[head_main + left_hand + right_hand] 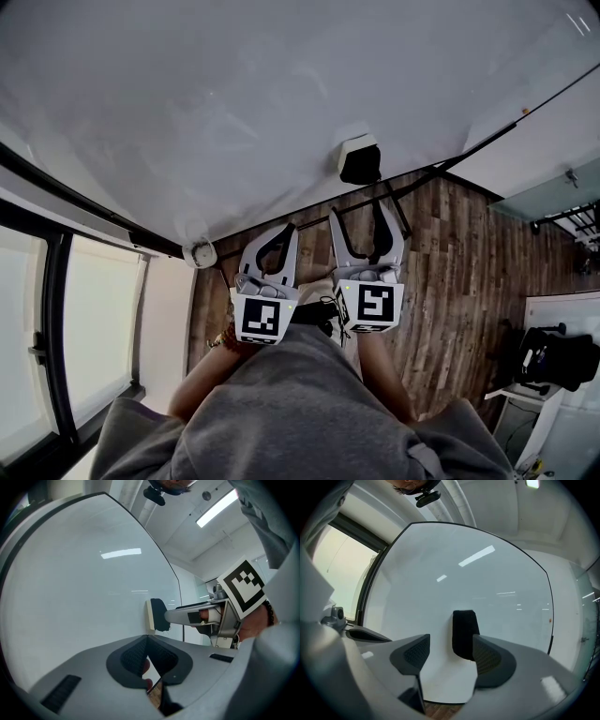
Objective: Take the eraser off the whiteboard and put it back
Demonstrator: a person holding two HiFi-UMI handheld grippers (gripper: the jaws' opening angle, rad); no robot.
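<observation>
The black-backed eraser (359, 159) clings to the whiteboard (234, 112) near its lower edge. My right gripper (360, 210) points straight at it, open, with its fingertips just short of the eraser. In the right gripper view the eraser (464, 632) stands upright on the board ahead of the gap between the jaws, and nothing is between the pads of the right gripper (450, 652). My left gripper (284, 232) hangs beside it to the left, shut and empty. The left gripper view shows its own jaws (147, 638) meeting at the tips, with the eraser (157, 615) side-on beyond.
The whiteboard's dark frame (94, 211) runs along its lower edge, with a small white round fitting (200, 253) on it. A window (56, 337) is at left. Wooden floor (450, 281) lies below, with a black bag (558, 361) on white furniture at right.
</observation>
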